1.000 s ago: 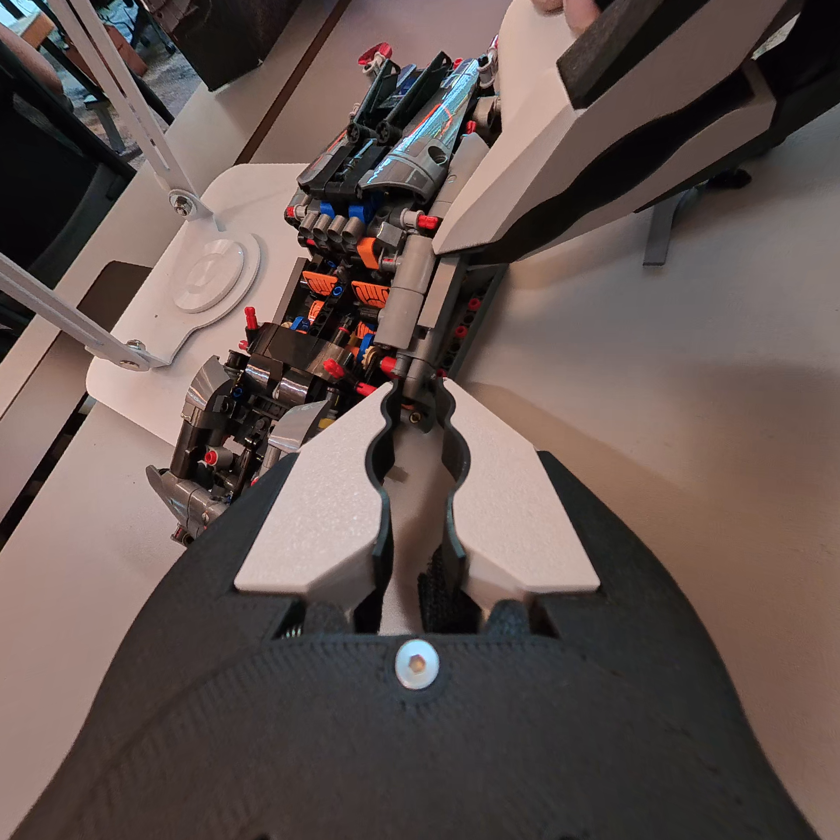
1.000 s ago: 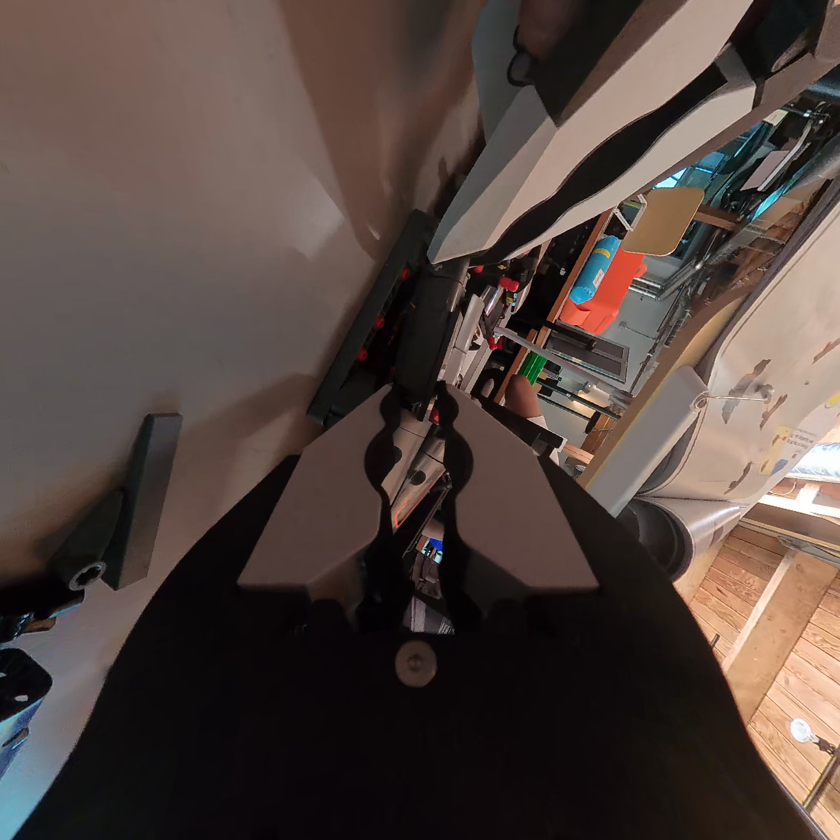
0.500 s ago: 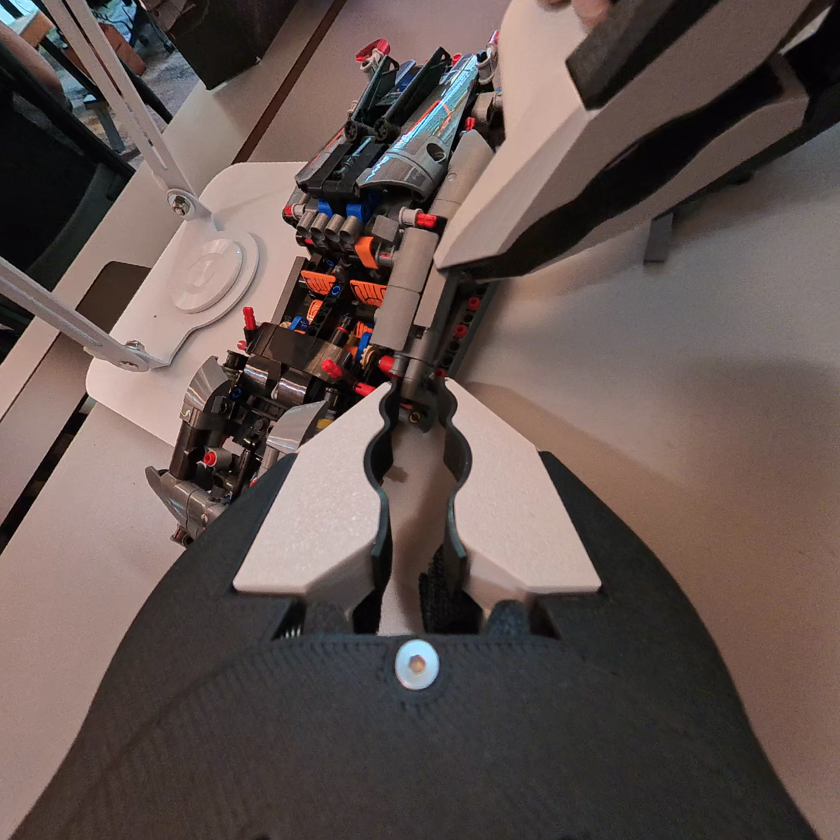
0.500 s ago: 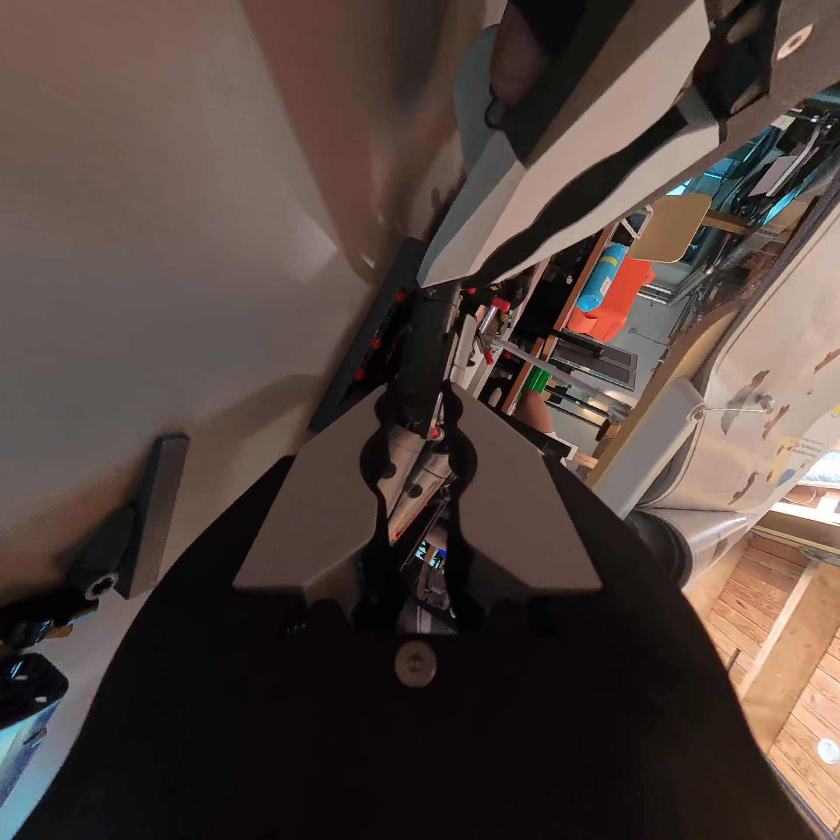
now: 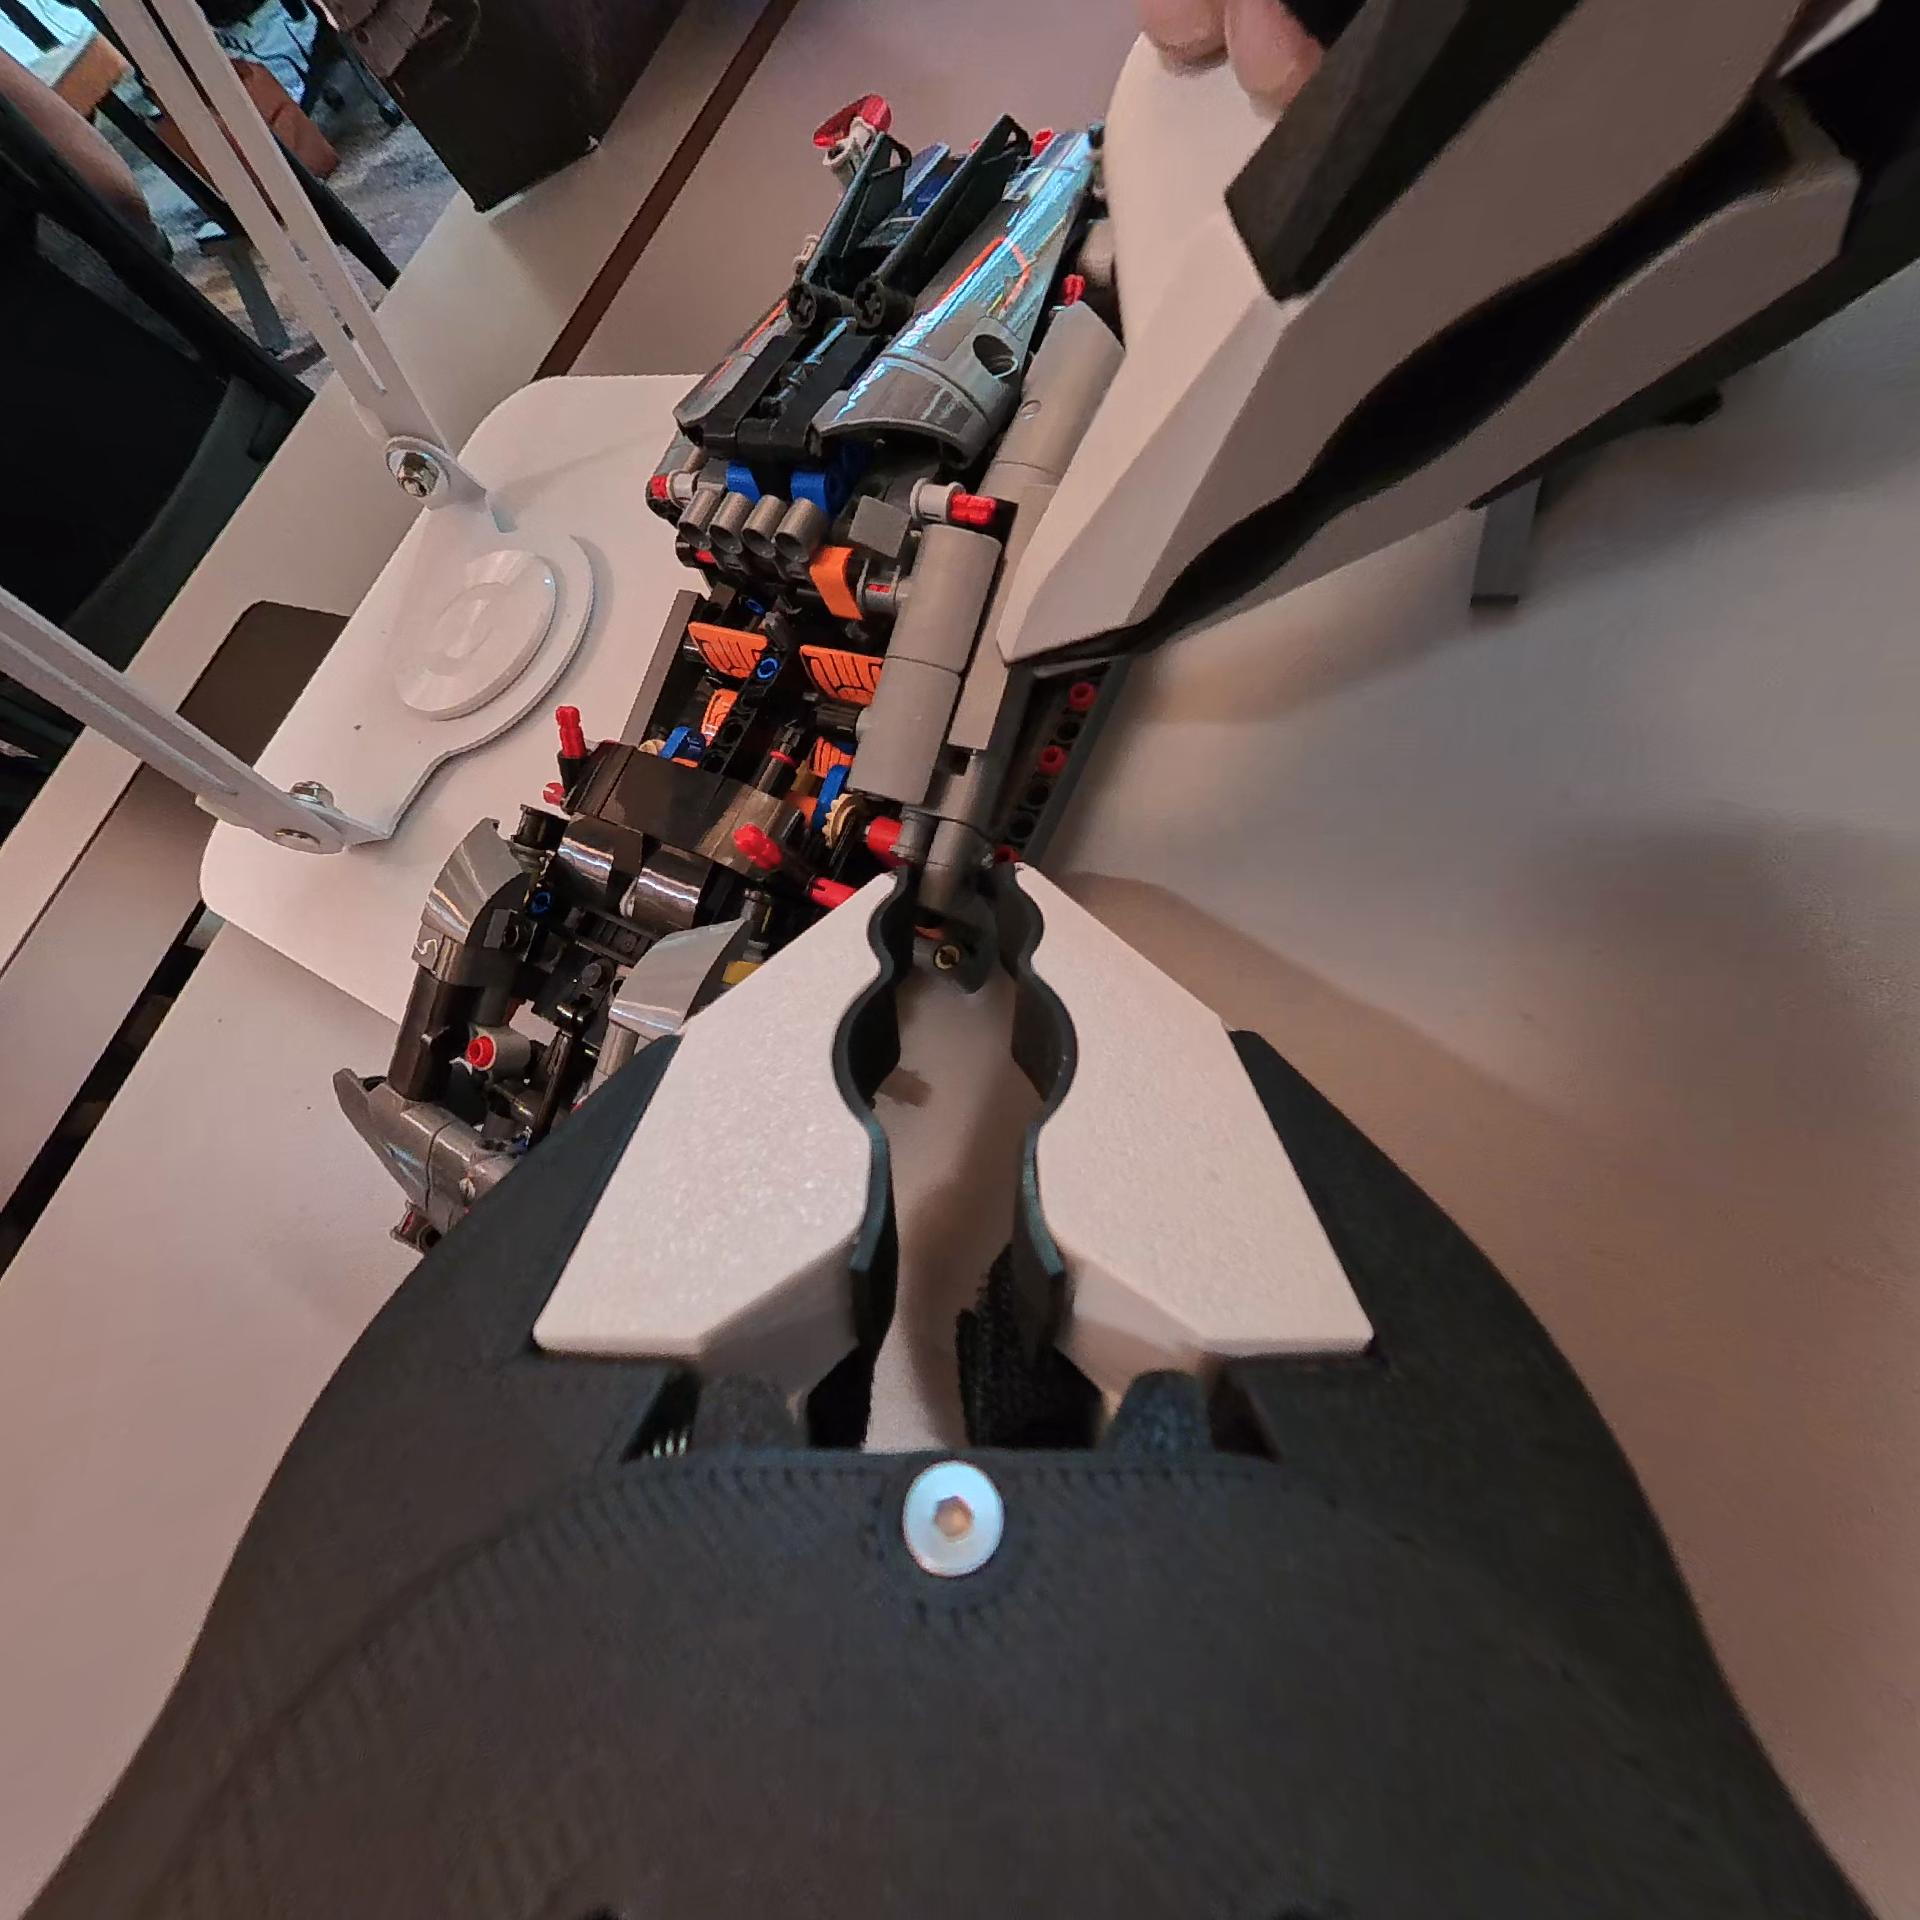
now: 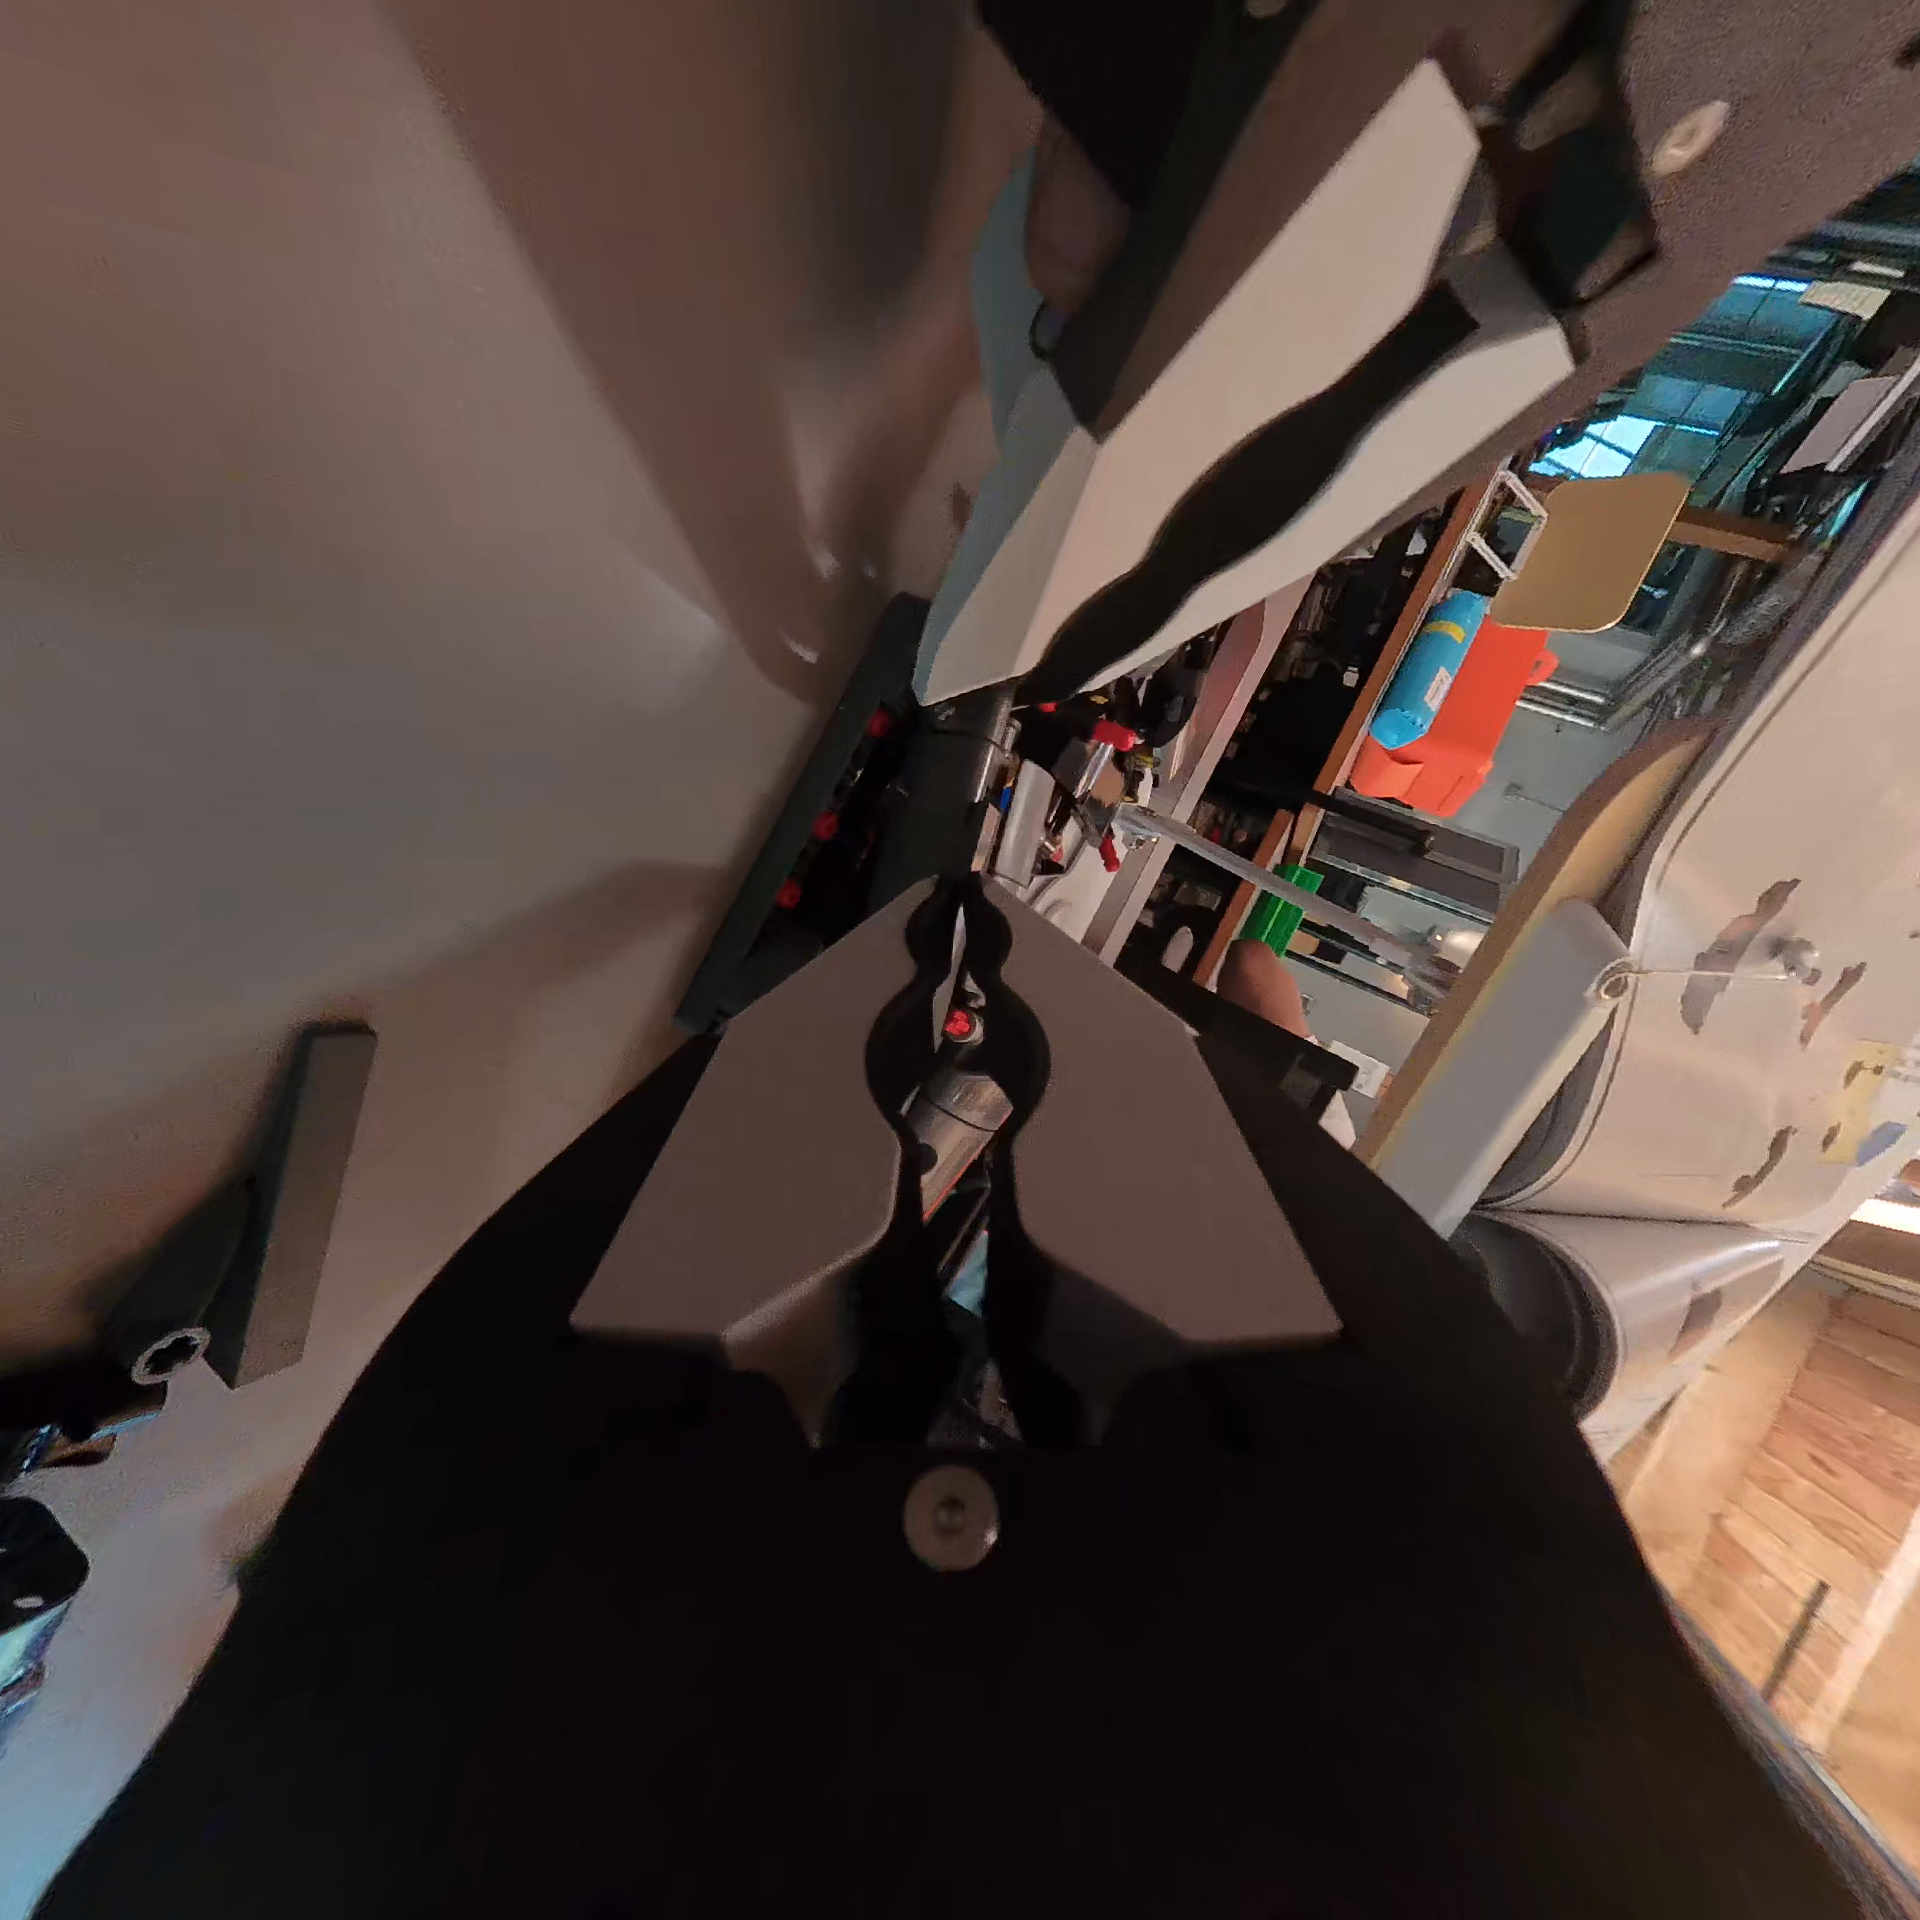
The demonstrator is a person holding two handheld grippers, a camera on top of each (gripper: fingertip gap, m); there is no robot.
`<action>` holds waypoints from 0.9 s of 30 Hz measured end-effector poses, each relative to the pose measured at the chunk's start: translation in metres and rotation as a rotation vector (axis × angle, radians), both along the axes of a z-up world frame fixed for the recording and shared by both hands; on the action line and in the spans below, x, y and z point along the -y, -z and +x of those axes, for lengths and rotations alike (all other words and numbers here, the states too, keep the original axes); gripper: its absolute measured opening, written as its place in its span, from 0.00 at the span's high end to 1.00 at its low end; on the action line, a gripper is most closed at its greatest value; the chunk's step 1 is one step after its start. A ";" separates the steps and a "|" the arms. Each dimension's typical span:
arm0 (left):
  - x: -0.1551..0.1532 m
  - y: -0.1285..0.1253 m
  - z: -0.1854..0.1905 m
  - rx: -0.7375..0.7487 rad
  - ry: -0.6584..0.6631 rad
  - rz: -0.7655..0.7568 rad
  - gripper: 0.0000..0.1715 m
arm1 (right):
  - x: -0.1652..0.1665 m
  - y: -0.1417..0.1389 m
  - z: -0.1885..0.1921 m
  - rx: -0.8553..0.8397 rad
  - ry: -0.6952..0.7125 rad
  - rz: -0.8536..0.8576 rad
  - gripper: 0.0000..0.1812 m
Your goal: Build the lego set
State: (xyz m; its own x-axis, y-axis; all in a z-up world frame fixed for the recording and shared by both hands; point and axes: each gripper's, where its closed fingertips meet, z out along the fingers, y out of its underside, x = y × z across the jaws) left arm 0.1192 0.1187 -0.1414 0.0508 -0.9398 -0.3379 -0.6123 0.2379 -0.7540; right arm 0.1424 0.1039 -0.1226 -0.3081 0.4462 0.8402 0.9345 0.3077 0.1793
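Observation:
A long lego car model, black and grey with orange, blue and red parts, lies on the beige table. My left gripper is shut on the near end of the model's grey side beam. My right gripper reaches in from the upper right, its tip against the far half of that beam. In the right wrist view the right gripper has its jaws almost together at the tips over the model. The left gripper shows opposite.
A white stand base with white arms lies left of the model. A loose dark grey beam lies on the table to the right; it also shows in the right wrist view. A black part sits at the lower left. My left and right fingertips are right by each other.
The right gripper's jaws have narrowed to almost touching, and its tip has slid along the side beam toward the left gripper. The left gripper and the model have stayed put.

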 end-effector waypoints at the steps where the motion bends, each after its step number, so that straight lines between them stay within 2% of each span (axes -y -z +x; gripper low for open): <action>1: 0.000 0.000 0.000 -0.002 0.001 0.003 0.92 | 0.001 -0.003 0.001 -0.015 0.007 0.002 0.98; 3: 0.000 0.001 0.000 -0.004 0.002 0.006 0.92 | 0.005 -0.012 0.006 -0.033 0.028 0.015 0.90; 5: 0.000 0.000 0.000 -0.003 0.003 0.008 0.91 | 0.011 -0.028 0.015 -0.078 0.079 0.006 0.88; 7: 0.000 0.000 0.000 -0.004 0.003 0.010 0.91 | 0.016 -0.045 0.030 -0.087 0.136 0.005 0.89; 11: 0.001 0.002 0.001 -0.014 0.000 0.015 0.90 | 0.028 -0.060 0.068 -0.077 0.289 -0.027 0.90; 14: 0.000 0.004 0.002 -0.025 -0.007 0.018 0.90 | 0.044 -0.054 0.082 -0.072 0.395 -0.086 0.91; 17: 0.003 0.004 0.004 -0.024 -0.003 0.014 0.91 | 0.062 -0.045 0.075 -0.146 0.462 -0.160 0.90; 24: 0.034 0.003 0.014 -0.065 0.080 0.000 0.93 | 0.077 -0.025 0.052 -0.533 0.589 -0.364 0.88; 27: 0.051 0.005 0.020 -0.084 0.102 -0.015 0.87 | 0.078 -0.020 0.051 -0.705 0.637 -0.451 0.87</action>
State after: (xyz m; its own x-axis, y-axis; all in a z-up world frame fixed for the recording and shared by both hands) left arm 0.1388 0.0675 -0.1469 -0.0729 -0.9435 -0.3232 -0.6469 0.2913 -0.7047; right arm 0.1933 0.0260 -0.1025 0.5875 0.6700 0.4539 0.7954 -0.3745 -0.4766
